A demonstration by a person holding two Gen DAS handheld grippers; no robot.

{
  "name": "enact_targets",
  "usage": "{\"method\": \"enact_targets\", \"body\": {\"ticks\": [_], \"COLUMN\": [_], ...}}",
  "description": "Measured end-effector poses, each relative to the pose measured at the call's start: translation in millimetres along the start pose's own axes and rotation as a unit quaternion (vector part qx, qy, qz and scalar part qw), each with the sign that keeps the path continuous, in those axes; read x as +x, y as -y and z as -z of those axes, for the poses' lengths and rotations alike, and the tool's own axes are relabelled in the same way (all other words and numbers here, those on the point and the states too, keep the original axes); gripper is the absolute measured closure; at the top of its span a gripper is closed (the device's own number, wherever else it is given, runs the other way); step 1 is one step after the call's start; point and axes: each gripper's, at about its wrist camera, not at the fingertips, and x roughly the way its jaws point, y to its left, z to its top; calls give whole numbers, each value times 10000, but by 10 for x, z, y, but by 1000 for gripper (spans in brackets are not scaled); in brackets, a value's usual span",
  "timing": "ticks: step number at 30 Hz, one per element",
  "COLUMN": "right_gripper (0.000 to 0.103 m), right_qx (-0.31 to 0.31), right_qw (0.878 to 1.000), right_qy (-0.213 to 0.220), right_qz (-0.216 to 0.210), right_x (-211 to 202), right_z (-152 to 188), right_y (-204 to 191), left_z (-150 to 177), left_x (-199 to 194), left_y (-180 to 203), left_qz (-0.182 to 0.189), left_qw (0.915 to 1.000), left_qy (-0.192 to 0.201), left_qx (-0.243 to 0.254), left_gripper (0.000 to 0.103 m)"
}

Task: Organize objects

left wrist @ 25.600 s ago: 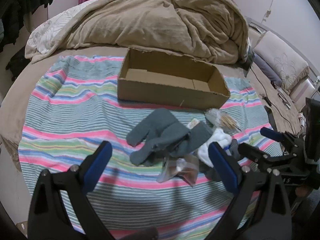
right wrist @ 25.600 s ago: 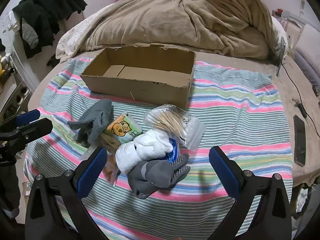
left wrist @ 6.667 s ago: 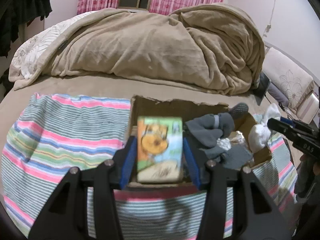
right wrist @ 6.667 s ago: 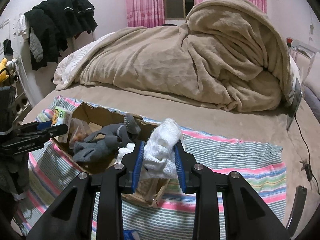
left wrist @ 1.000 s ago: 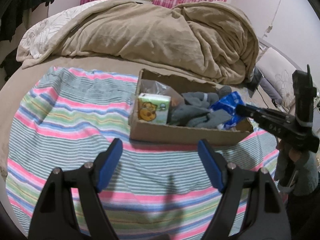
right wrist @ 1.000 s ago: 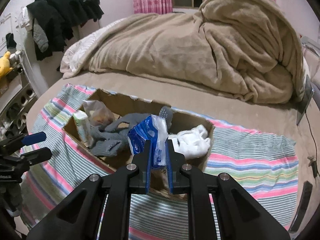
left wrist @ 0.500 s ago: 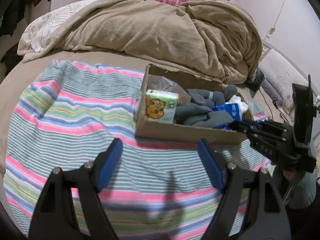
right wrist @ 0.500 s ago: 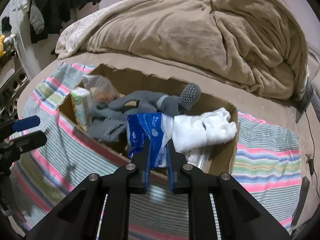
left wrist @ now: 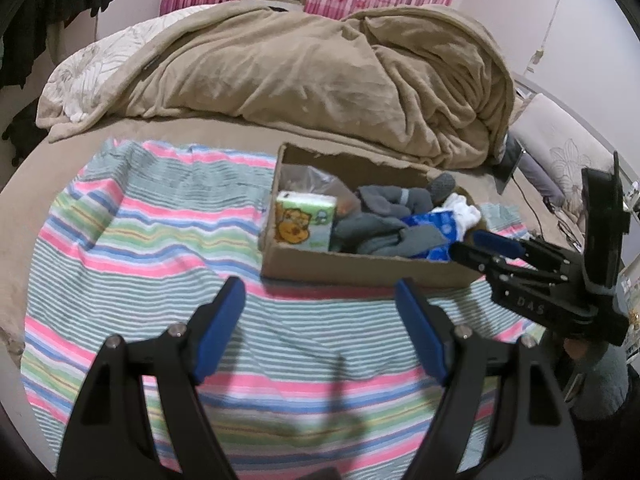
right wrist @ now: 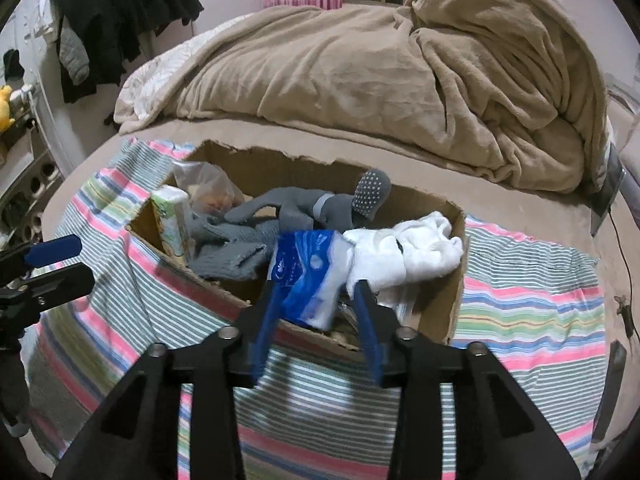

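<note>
Resting in the box (right wrist: 456,304), near edge: blue pack (right wrist: 308,276), lettering unreadable. Right gripper (right wrist: 318,328) part-open astride it, grip uncertain. Left gripper (left wrist: 320,324) wide, empty. "DAS" reads on right gripper's body.

Matt corrugated cardboard box (right wrist: 452,304); glossy plastic pack (right wrist: 310,276); fleecy blanket (right wrist: 400,80).

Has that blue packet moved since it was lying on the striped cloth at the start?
Yes. The blue packet has left the striped cloth and now lies inside the cardboard box, beside the white socks, between the open jaws of the right gripper.
</note>
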Motion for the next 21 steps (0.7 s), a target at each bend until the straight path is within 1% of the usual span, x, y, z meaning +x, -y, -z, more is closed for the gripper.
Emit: {"method": "enact_targets", "body": {"ticks": [2,3,12,21], "right_gripper": [50,49,49,47], "right_qx": [18,28,217,326], "right_qw": [10000,10000,9994,9989], "right_qy": [42,67,235,300], "right_qz": [-5,-12,-104,-157], "right_x": [-52,-84,-388,-689], "right_z": [7,15,119,344], "right_y": [-1,3,57,31], "left_z": [-8,-12,19,156], "left_x": [-43,-65,-240,-440], "left_y": [53,84,251,362], "left_qz": [2,1,-16,-93], "left_qw": [10000,10000,9998,9995], "left_qy": [30,44,99,101], "left_qx": [44,73,189,301], "left_gripper": [24,24,24,24]}}
